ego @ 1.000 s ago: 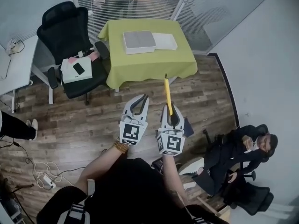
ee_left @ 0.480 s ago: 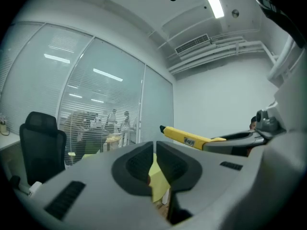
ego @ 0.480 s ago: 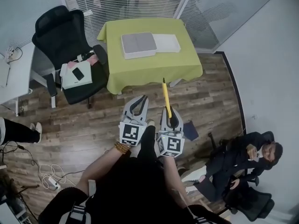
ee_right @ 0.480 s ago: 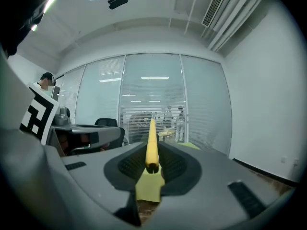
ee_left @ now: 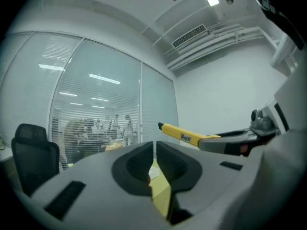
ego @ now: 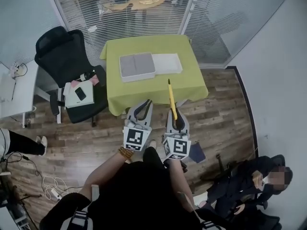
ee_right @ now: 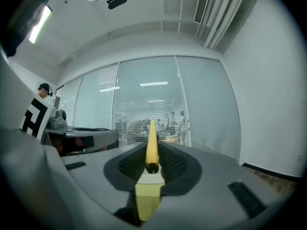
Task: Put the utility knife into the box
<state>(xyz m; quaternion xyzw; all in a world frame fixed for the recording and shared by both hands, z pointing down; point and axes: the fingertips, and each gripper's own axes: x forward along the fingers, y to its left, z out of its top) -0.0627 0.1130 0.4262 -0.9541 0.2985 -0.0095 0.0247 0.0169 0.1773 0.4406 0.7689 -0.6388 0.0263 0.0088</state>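
Observation:
My right gripper is shut on a yellow utility knife, which sticks out forward past its fingertips, over the wooden floor just short of the table. In the right gripper view the knife sits pinched between the two pads. My left gripper is beside it, shut and holding nothing, and in the left gripper view the knife shows to its right. A grey box lies on the green-covered table, with a white lid next to it.
A black office chair stands left of the table, its seat piled with a white box and a phone. A person sits at the lower right. Cables lie on the floor. A glass wall with blinds runs behind the table.
The table and chair have slid lower and nearer in the head view, and the seated person has dropped toward the bottom right corner. Both grippers keep their pose and the knife stays gripped.

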